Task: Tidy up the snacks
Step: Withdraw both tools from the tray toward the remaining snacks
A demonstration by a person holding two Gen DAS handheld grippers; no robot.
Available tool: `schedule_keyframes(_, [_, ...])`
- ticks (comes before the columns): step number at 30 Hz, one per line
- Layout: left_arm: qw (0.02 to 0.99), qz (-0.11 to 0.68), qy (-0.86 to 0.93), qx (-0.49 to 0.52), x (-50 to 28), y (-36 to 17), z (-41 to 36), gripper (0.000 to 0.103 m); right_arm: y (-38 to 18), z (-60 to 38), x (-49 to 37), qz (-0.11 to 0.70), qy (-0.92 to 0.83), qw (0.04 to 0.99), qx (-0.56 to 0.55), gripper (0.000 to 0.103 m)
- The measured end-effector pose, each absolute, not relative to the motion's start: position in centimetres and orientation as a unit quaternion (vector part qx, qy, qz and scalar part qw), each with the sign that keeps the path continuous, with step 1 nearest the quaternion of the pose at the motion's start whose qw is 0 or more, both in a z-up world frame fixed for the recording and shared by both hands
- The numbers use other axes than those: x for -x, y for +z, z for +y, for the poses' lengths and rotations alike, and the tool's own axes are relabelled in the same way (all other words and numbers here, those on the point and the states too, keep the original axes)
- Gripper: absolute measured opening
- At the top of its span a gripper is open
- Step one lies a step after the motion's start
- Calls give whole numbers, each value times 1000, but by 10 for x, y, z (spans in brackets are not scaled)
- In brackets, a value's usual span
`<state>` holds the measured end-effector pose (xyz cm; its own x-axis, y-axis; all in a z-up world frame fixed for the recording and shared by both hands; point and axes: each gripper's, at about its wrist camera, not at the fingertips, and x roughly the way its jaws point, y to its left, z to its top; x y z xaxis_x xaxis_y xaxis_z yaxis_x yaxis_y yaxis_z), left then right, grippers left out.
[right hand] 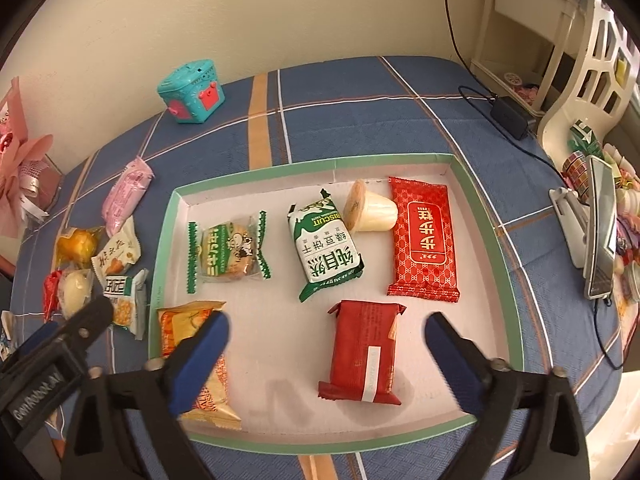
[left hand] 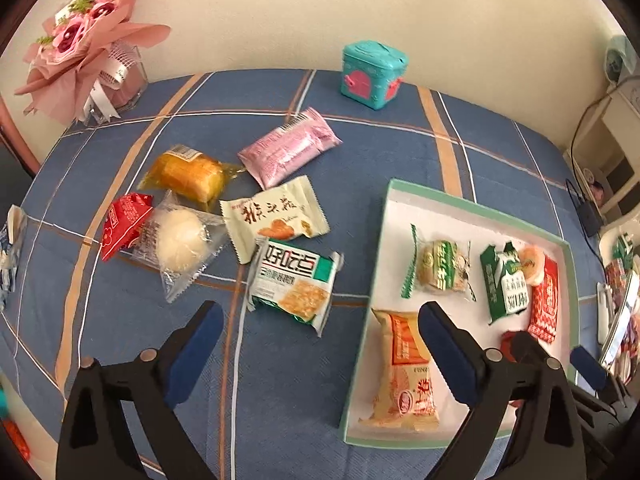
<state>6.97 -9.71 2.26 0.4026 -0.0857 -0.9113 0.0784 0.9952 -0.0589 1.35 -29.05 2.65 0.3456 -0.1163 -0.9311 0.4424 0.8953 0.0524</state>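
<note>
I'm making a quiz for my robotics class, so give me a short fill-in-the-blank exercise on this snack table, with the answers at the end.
1. The snacks already sorted lie in a white tray with a ____ rim.
2. Inside it, the jelly cup lies on its ____.
3. The pink packet lies on the blue plaid ____, outside the tray.
4. The left gripper and the right gripper both have their jaws ____.

Missing words: green; side; tablecloth; open

Left tongs (left hand: 320,344) gape empty above the cracker packet (left hand: 294,286); six snacks lie in the green-rimmed tray (left hand: 472,208)
</note>
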Motion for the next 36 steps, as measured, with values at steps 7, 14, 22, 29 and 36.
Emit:
schedule_keyframes(7, [841,537,-65,23,-72,22,-93,100,29,-286,-20,533,-166,819,-133,103])
schedule_keyframes(14, [845,527,-83,35,-79,26,-88,100,29,-287,-24,523,-160,821,-161,103])
schedule_keyframes(22, [844,529,-63,55,-89,21,-64,100,19,-274,-38,529,-135,820,-171,103])
schedule_keyframes(29, [820,561,-17,112,-104,6,-19,100,12,-247,-58,529,-99,824,-176,103])
schedule_keyframes(36, [820,551,20,153,-117,8,27,100,35,-202,-84,503,-45,851,-143,103])
